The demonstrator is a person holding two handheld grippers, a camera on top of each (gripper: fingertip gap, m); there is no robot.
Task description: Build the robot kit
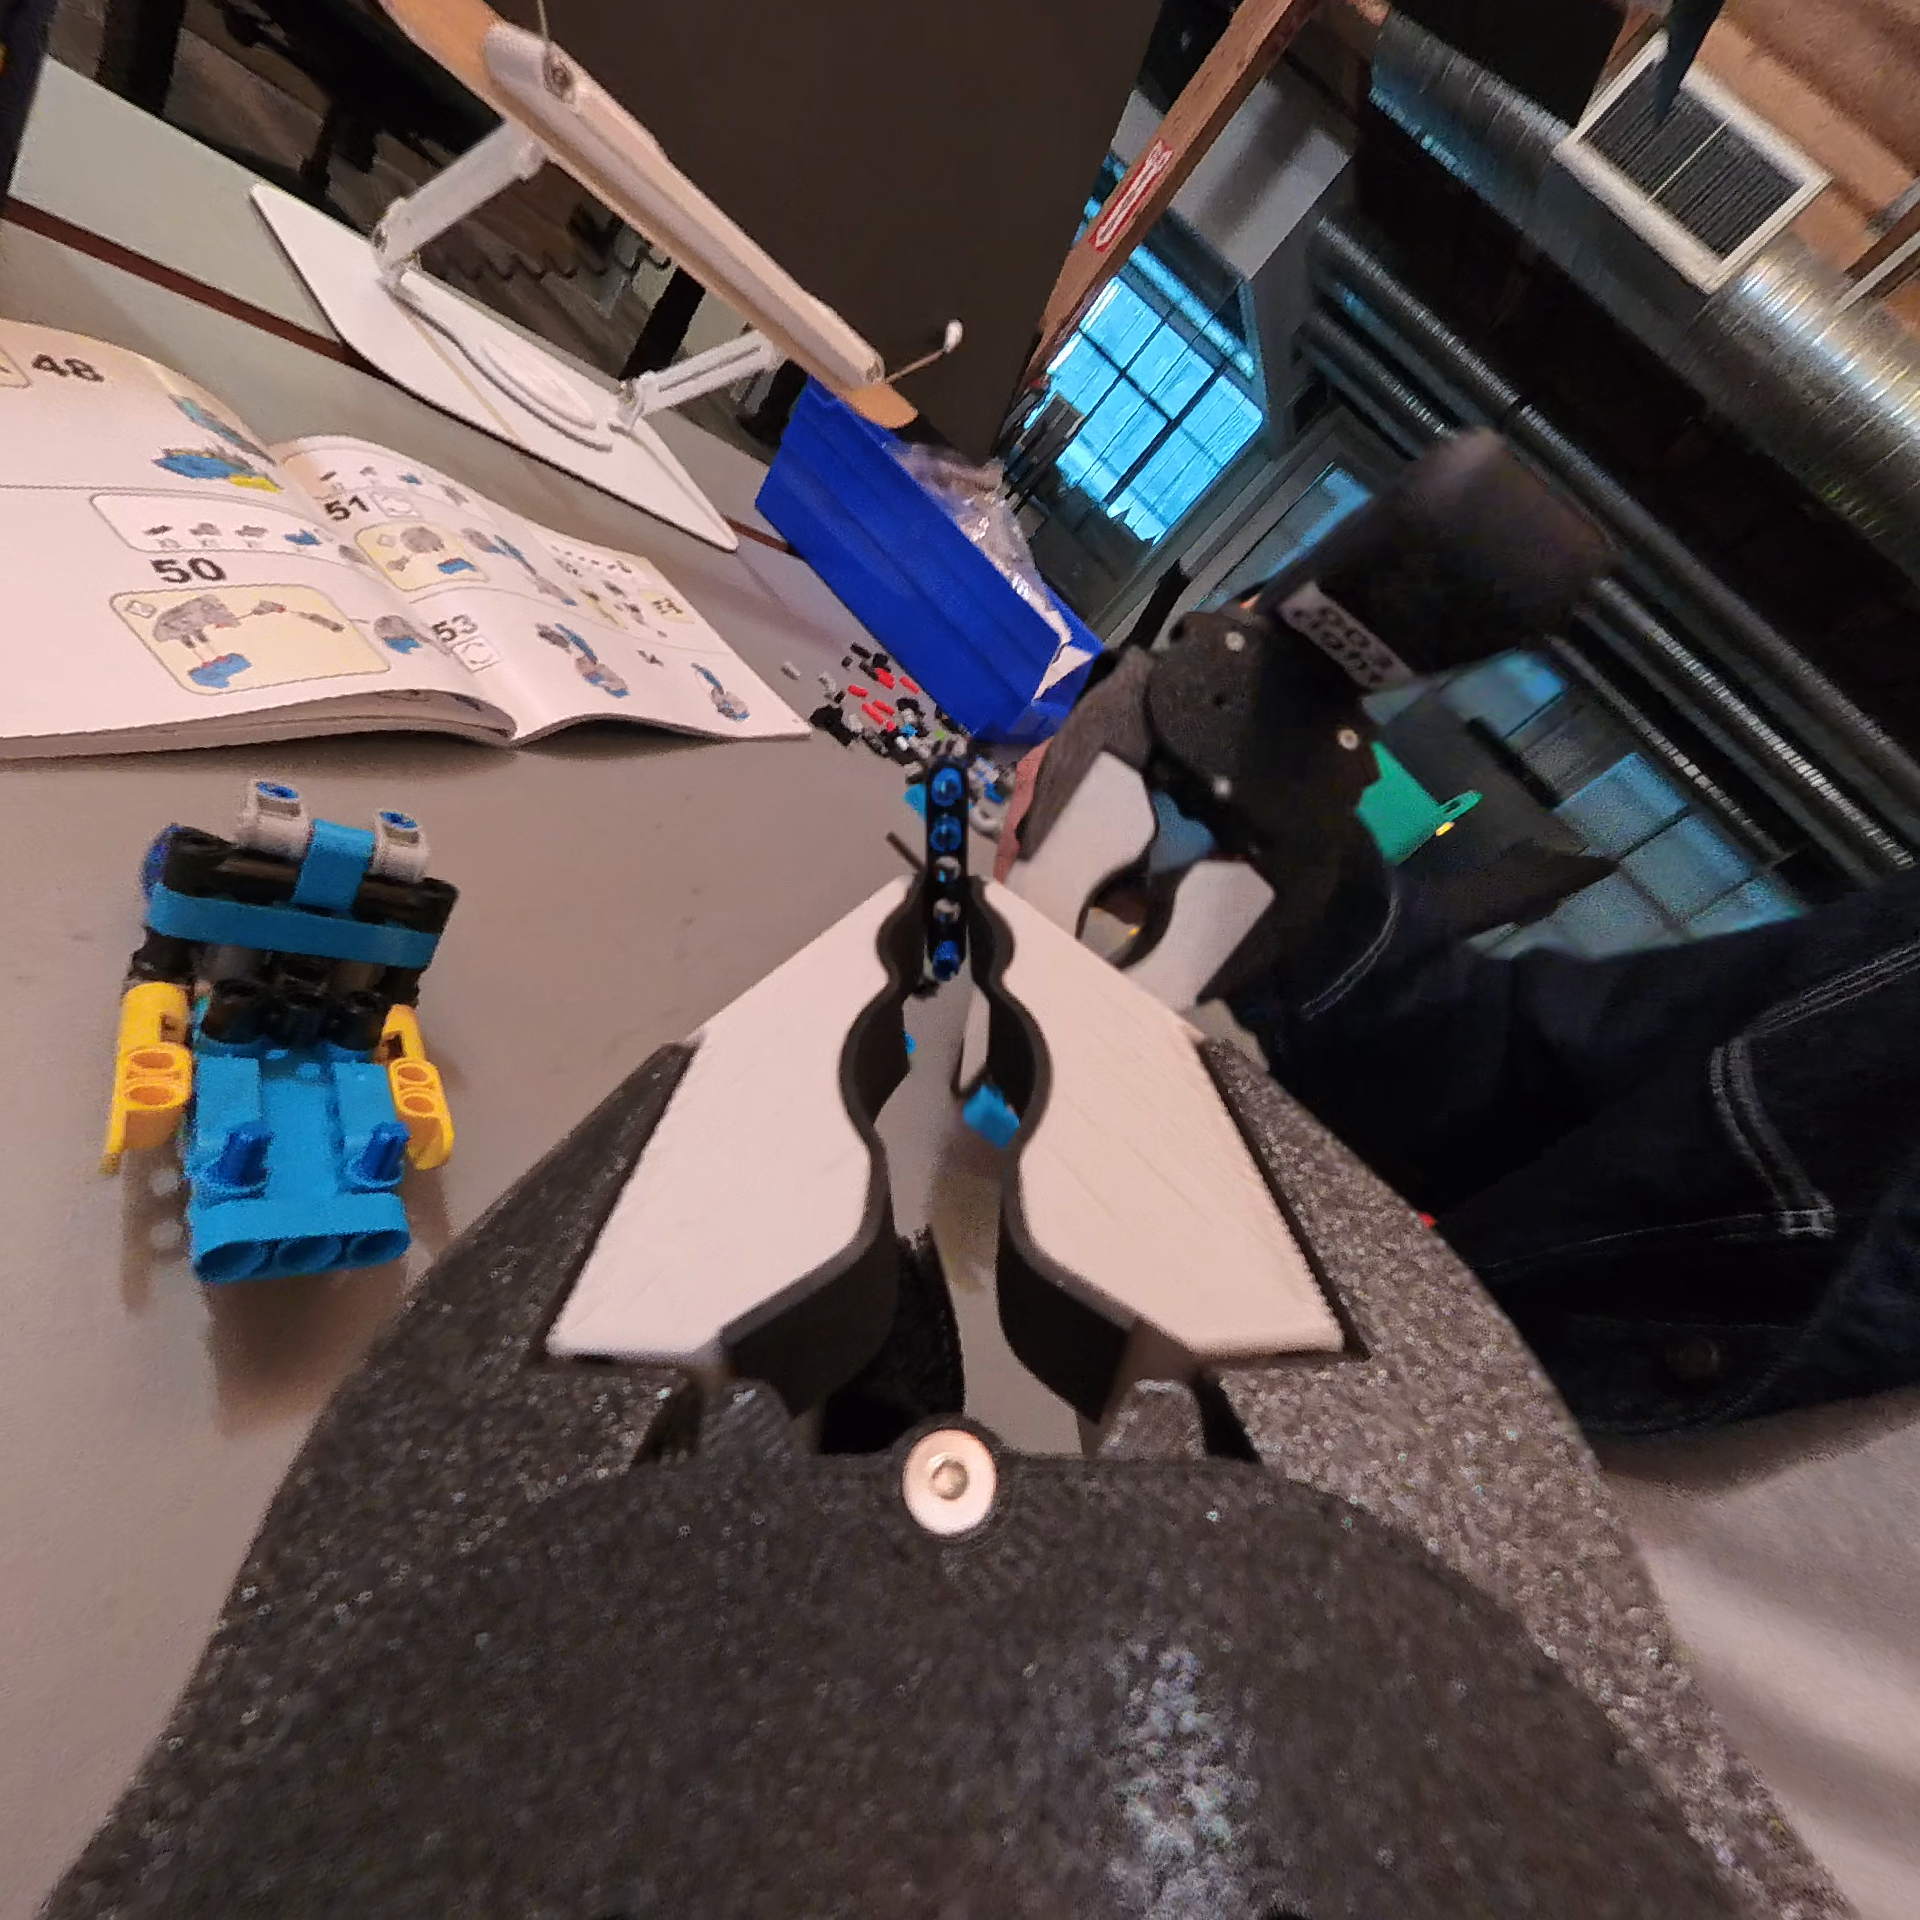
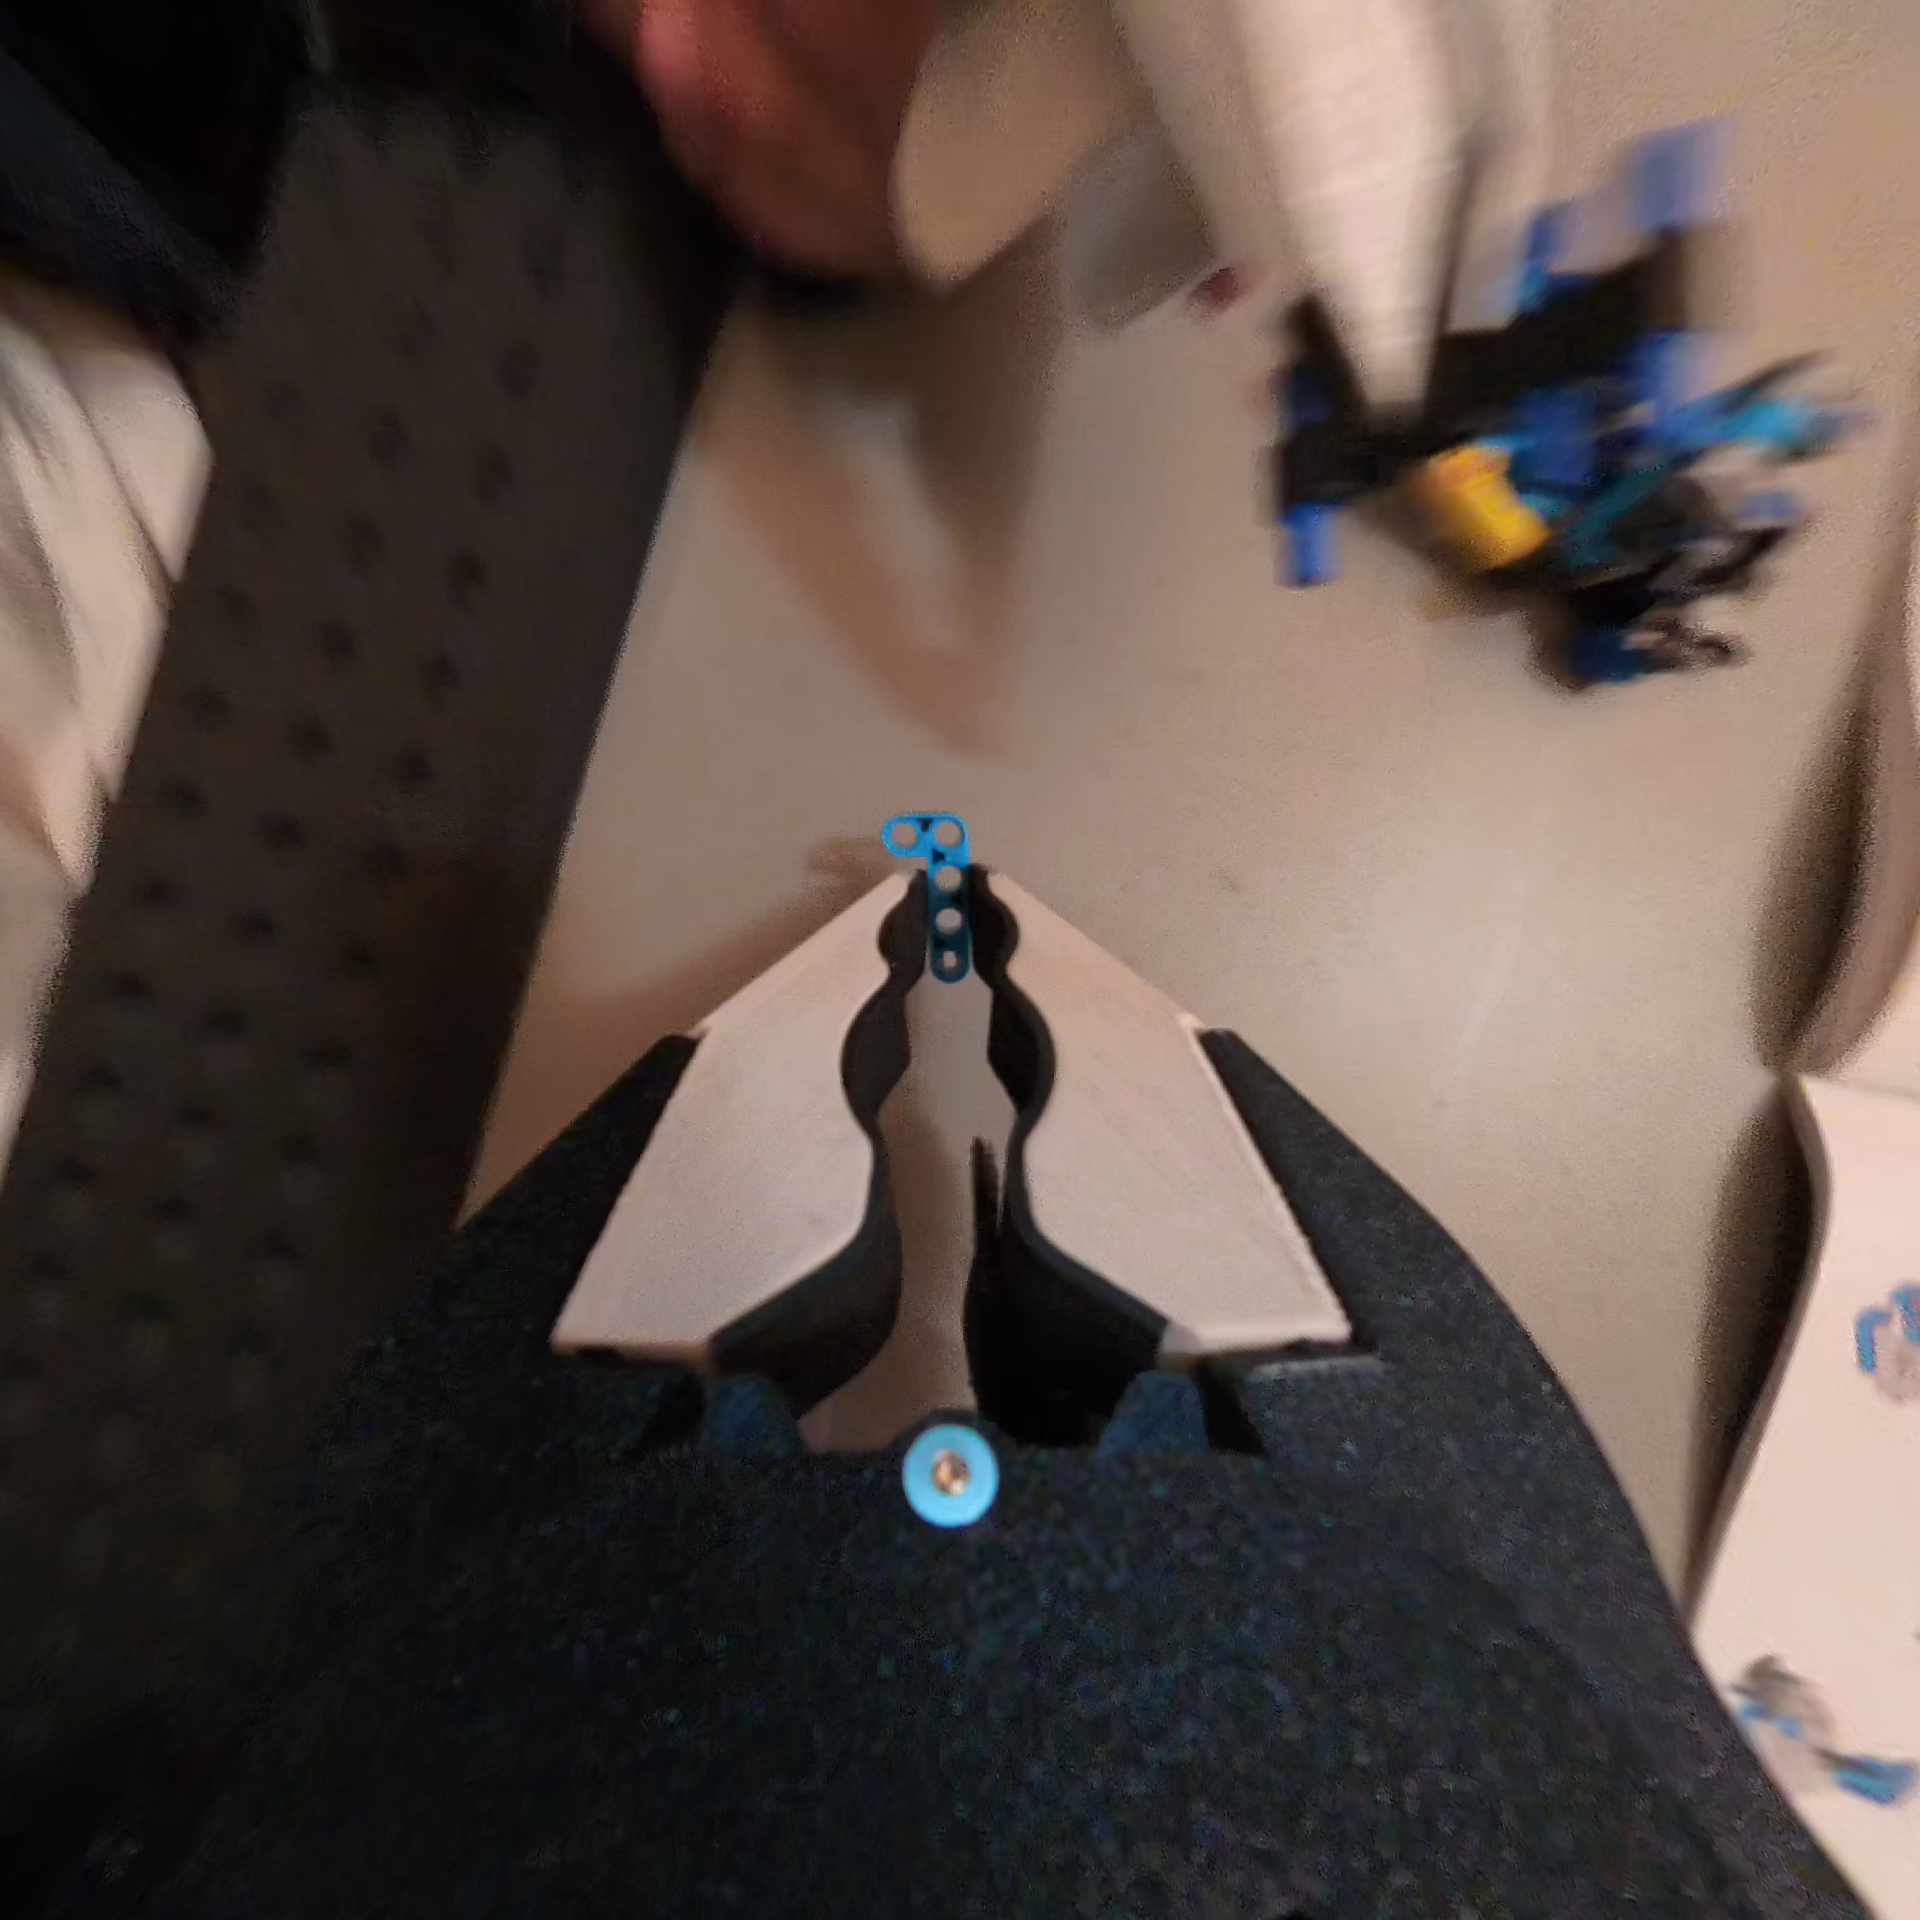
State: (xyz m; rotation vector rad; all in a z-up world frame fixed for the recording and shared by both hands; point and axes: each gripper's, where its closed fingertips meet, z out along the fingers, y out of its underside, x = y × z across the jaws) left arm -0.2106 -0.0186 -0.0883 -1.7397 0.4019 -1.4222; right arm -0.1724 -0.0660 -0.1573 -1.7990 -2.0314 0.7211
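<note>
1. your left gripper (image 1: 943, 904) is clamped on a black beam (image 1: 945, 883) studded with blue pins; its long axis runs straight out along the fingers, sticking past the tips.
2. your right gripper (image 2: 948, 904) is pinched on a light-blue l-shaped beam (image 2: 943, 894); the long leg lies between the tips, in line with the fingers, and the short foot pokes out beyond them, turned to the left of that view.
3. in the left wrist view the right gripper shows just beyond and right of your left tips, near them; i can't tell if the two held parts touch.
4. the blue, black and yellow model (image 1: 286, 1039) sits on the grey table (image 1: 644, 883), well off to the left of your left gripper, so that one is nearer it. in the right view it's up and to the right, badly blurred.
5. the open instruction booklet (image 1: 343, 592) lies beyond the model. a scatter of small loose pieces (image 1: 878, 701) sits ahead of your left tips, beside the blue bin (image 1: 914, 582).
</note>
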